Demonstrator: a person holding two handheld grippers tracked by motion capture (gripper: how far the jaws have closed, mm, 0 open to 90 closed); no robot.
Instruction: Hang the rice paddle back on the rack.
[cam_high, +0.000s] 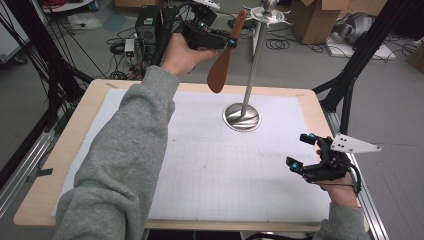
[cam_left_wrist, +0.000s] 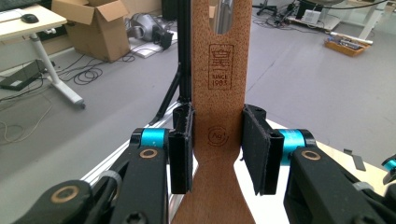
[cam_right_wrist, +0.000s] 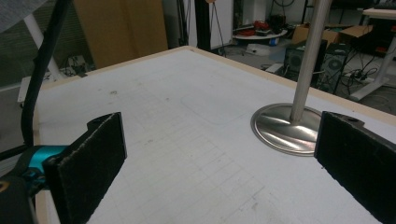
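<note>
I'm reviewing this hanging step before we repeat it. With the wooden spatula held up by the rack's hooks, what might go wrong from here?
1. The left gripper pinches the wooden spatula only by its narrow edges, so it may pivot or slip between the fingers.
2. The spatula's top end sits right by the hooks of the tall stand; a sideways knock could tip the stand on its round base.
3. The right gripper is open, away from the base, so nothing steadies the stand.
</note>
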